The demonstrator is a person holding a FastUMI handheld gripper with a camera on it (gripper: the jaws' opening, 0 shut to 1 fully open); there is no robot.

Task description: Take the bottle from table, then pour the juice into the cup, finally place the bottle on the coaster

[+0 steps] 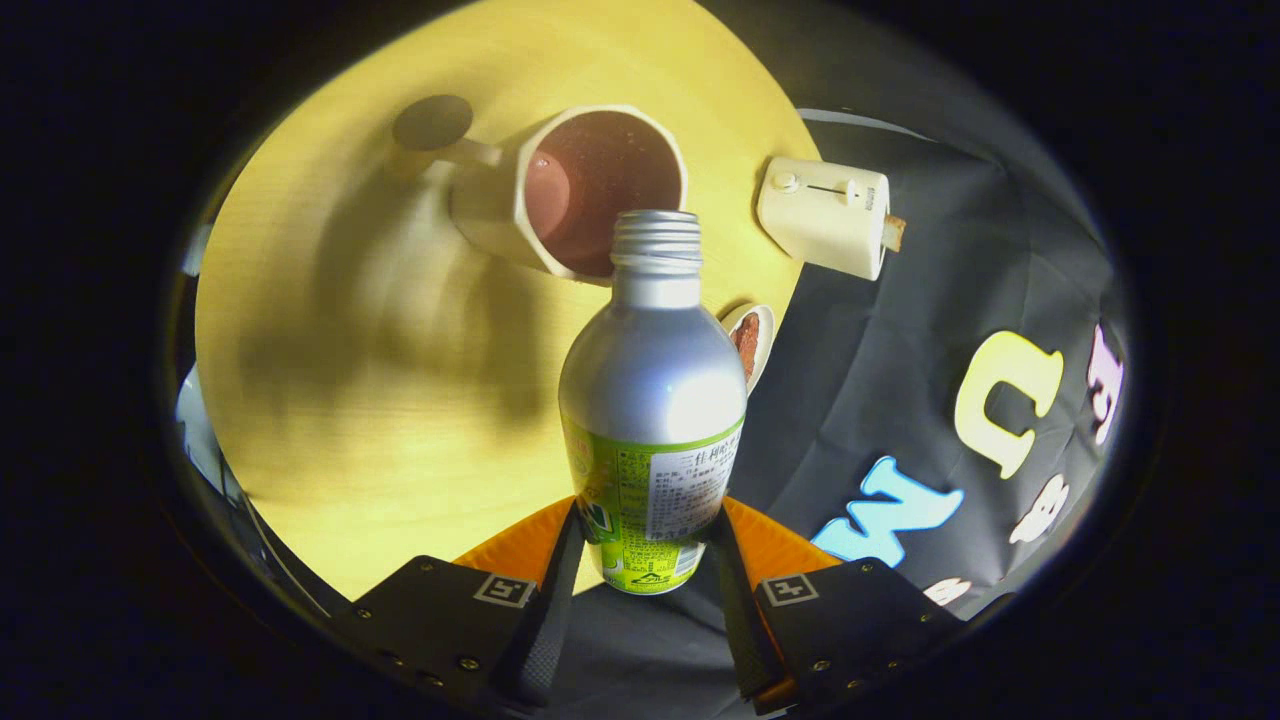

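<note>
The gripper [640, 530] pinches the bottle [652, 400] by its labelled lower body, a finger on either side. The bottle's open threaded neck reaches over the rim of the cup [590, 190] on the table [330, 380] beyond.

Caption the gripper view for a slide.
Gripper shut on uncapped bottle, its mouth tipped toward the cup on the yellow table.
</note>
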